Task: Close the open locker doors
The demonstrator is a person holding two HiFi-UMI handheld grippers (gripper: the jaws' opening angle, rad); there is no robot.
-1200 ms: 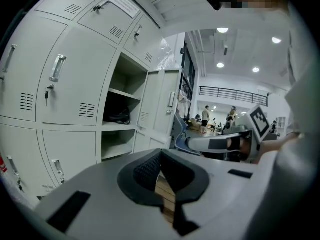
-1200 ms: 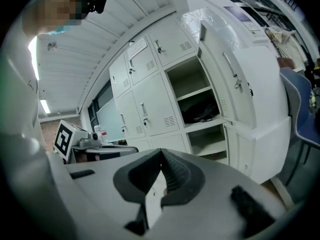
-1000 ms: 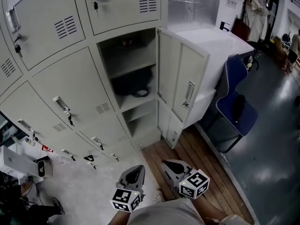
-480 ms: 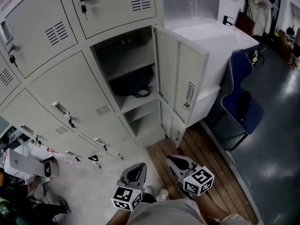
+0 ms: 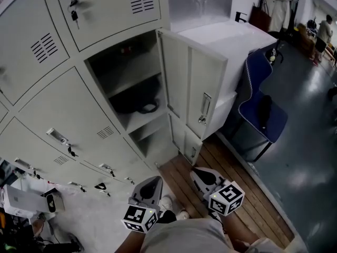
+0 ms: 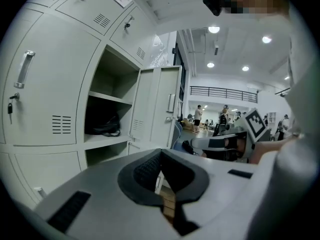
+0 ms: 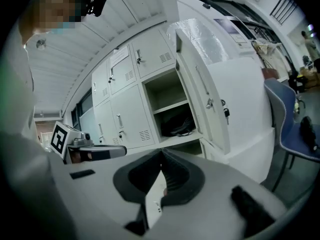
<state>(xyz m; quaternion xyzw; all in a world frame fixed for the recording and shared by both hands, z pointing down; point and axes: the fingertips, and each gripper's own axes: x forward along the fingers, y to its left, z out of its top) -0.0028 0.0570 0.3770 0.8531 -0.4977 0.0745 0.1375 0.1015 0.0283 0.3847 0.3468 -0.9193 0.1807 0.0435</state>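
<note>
A tall grey locker door (image 5: 192, 86) stands swung open to the right of its compartment (image 5: 126, 83); a dark bag (image 5: 134, 100) lies on the shelf inside. Below it a smaller door (image 5: 185, 140) is also open. My left gripper (image 5: 152, 182) and right gripper (image 5: 199, 174) hang low near my body, a good way short of the lockers, both shut with nothing held. The open door (image 6: 160, 109) and bag (image 6: 102, 126) show in the left gripper view beyond my left gripper (image 6: 160, 155). In the right gripper view the door (image 7: 202, 94) rises past my right gripper (image 7: 161, 153).
The other locker doors (image 5: 63, 115) to the left are closed, with keys in their locks. A white cabinet (image 5: 231, 41) stands behind the open door, a blue chair (image 5: 260, 107) to its right. Wooden planks (image 5: 237, 183) cover the floor ahead; a box (image 5: 21, 200) lies at lower left.
The head view has swung, so the lockers sit further left and nearer in frame. Both grippers stay low and shut; the locker doors have not moved.
</note>
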